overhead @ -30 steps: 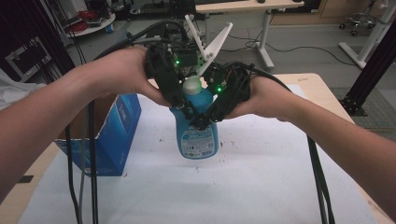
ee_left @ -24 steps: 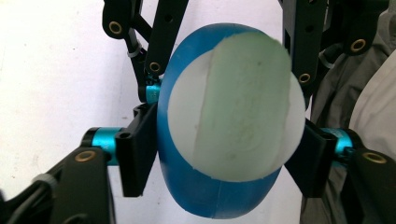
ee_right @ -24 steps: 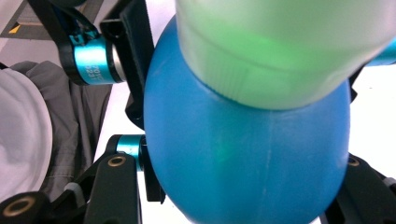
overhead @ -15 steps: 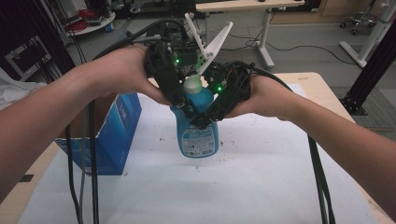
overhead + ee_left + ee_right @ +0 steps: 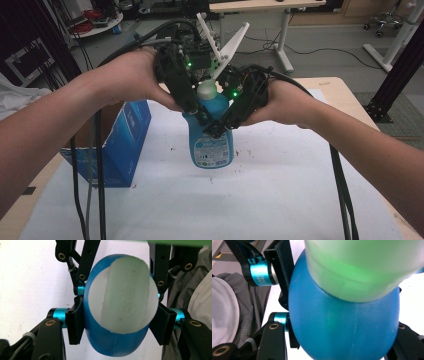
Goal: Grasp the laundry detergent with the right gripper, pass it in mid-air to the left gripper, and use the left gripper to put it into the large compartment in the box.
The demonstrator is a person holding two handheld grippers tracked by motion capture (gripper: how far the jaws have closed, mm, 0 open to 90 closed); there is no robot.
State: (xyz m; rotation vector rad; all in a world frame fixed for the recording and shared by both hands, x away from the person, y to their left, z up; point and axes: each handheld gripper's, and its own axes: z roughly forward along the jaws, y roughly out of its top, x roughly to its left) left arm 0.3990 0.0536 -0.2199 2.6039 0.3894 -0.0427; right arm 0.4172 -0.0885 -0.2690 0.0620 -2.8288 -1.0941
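From the high view, I have the blue bottle upright on the white-covered worktop, just beside the blue carton. Both jaws grip its shoulder below the white cap: the left hand-held gripper has just been closing on it, and the right hand-held gripper is clamped on it. I judge the rounded, smooth shoulder could slip or twist if the two pulls disagree. The left gripper view shows the cap top and pad contact; the high view alone shows the label and carton.
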